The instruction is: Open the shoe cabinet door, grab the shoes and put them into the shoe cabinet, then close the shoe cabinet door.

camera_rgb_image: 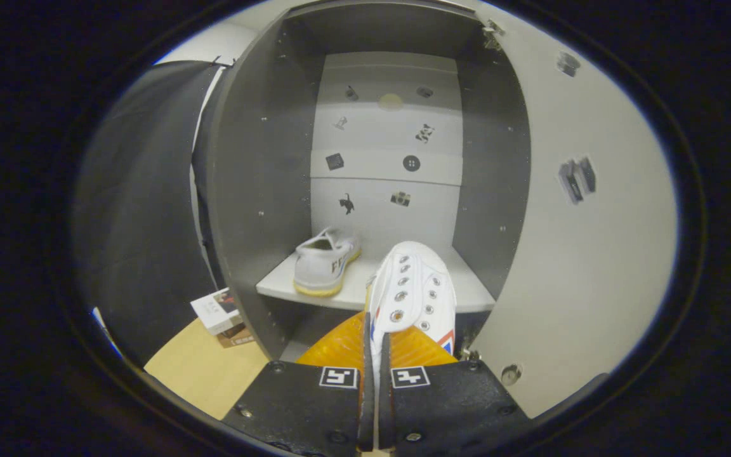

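The shoe cabinet [264, 190] stands open ahead, its door [594, 222] swung out to the right of the fingers. One white shoe [324, 263] with a yellow sole rests on the left of the cabinet's shelf [473, 295], heel toward me. A second white shoe [413, 289] with metal eyelets hangs just ahead of the fingers, its toe reaching over the shelf's front edge. My gripper [373, 355] is shut on this second shoe, pinching its heel edge between both fingers. The held shoe's orange sole shows on either side of the fingers.
Small stickers dot the cabinet's pale back panel [384, 158]. A small box [219, 311] lies on the wooden floor [207, 374] left of the cabinet. Black booth cloth [143, 209] hangs to the left. A lower compartment opens under the shelf.
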